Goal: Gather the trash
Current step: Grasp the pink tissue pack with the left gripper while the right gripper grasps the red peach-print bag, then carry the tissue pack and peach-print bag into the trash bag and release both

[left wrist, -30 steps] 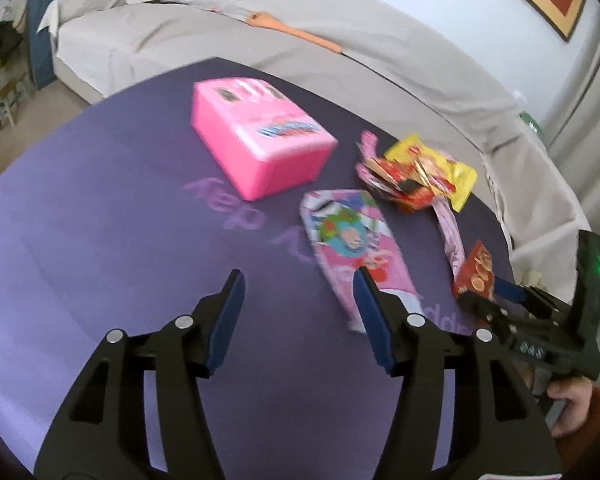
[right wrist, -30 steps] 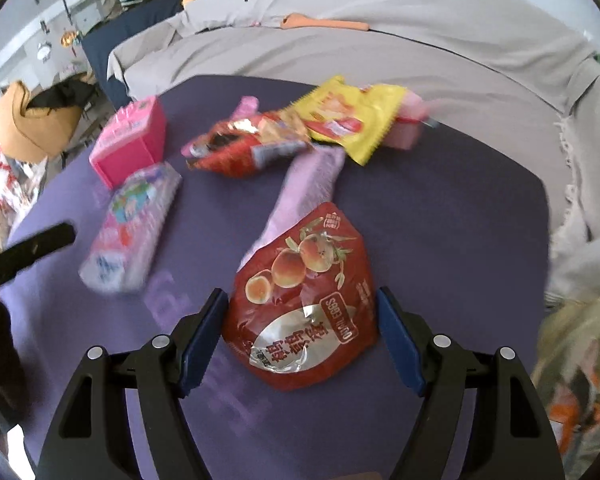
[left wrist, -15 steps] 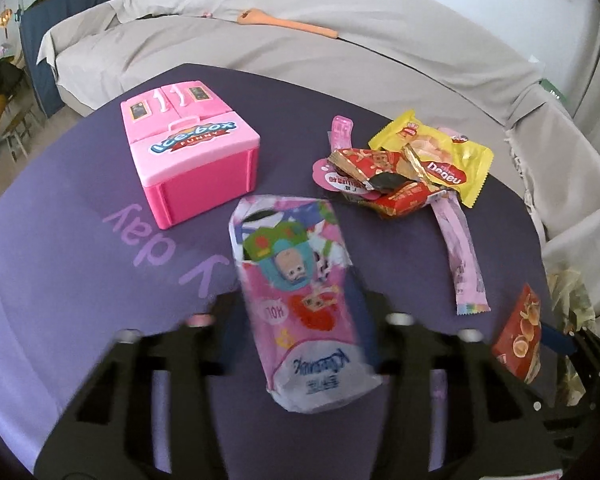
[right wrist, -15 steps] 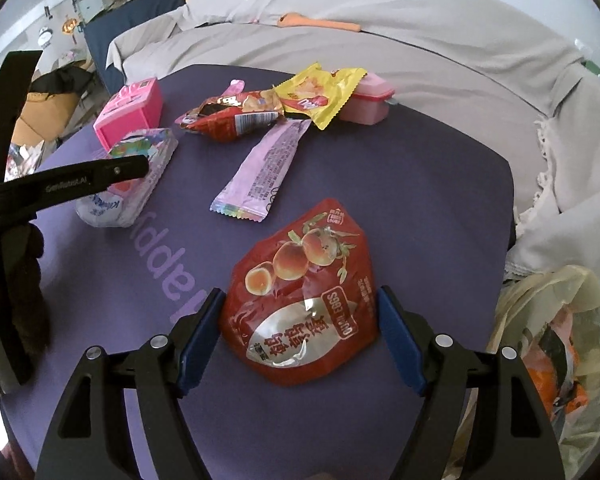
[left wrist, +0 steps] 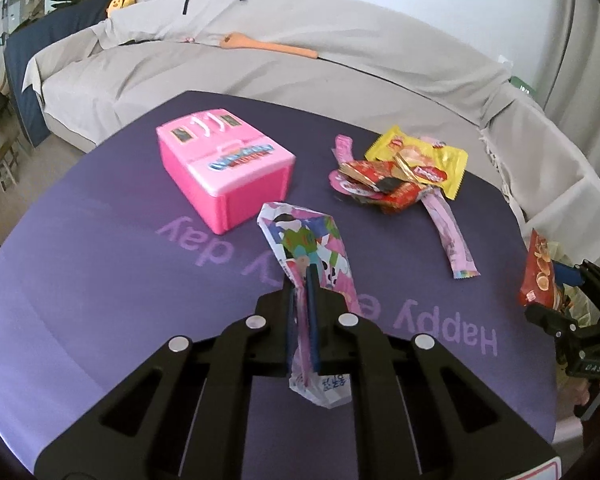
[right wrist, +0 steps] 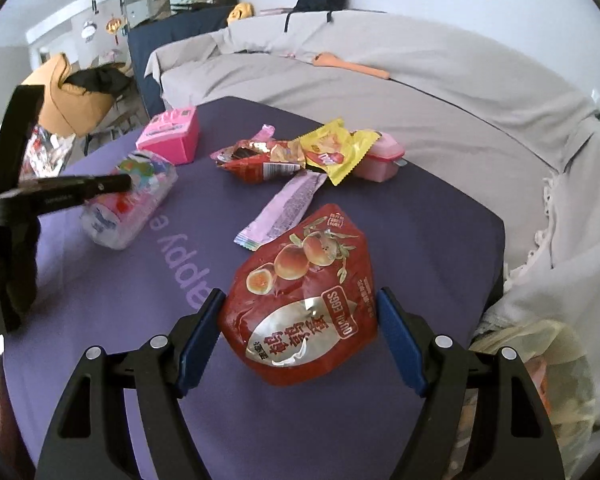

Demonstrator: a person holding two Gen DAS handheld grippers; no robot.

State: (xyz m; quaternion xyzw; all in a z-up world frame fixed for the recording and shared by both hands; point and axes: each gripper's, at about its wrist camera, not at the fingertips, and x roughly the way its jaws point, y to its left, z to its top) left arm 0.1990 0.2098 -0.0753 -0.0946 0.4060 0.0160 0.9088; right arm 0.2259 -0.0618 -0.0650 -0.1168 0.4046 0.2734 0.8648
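Observation:
My left gripper (left wrist: 301,312) is shut on a pink cartoon-printed wrapper (left wrist: 312,252), pinching it edge-on above the purple table (left wrist: 100,280). My right gripper (right wrist: 298,320) holds a red quail-egg packet (right wrist: 304,300) between its blue pads, just above the table's right part; the packet also shows in the left wrist view (left wrist: 538,272). A pile of red and yellow wrappers (left wrist: 396,176) and a long pink wrapper (left wrist: 452,236) lie further back on the table.
A pink toy box (left wrist: 224,168) stands on the table at the left. A small pink container (right wrist: 380,156) sits behind the yellow wrapper. A plastic bag of trash (right wrist: 532,380) hangs off the table's right edge. A grey covered sofa (left wrist: 260,68) curves behind.
My left gripper has closed on the pink cartoon wrapper and lifted it edge-on. My right gripper has carried the red packet a little towards the table's right edge.

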